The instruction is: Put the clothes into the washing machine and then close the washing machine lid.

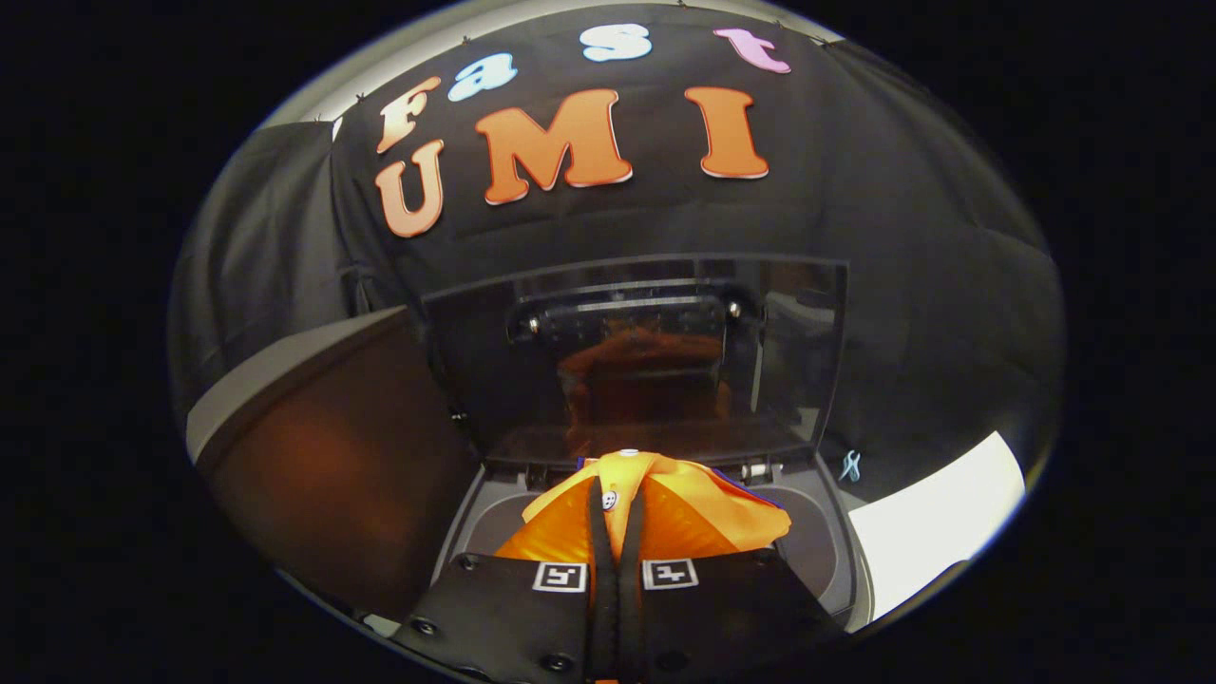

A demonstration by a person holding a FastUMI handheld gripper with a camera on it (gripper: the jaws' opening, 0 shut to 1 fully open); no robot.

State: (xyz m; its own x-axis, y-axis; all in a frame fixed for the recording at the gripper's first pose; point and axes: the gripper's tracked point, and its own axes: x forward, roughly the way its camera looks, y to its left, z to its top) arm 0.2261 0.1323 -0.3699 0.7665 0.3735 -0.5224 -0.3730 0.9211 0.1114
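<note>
half done at best: gripper (616, 494) clamped, fingers together, on orange garment (693, 522) hanging above open washing machine (817, 546) tub, not yet dropped in; lid (646, 361) standing upright beyond, yet to be closed.

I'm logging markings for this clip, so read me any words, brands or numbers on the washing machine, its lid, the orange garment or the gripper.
Washing machine: no text can be read.
Open lid: reflections, no text.
Orange garment, pinched between the gripper fingers: no print.
Square markers on the gripper: black-and-white patterns, not words or numbers.
</note>
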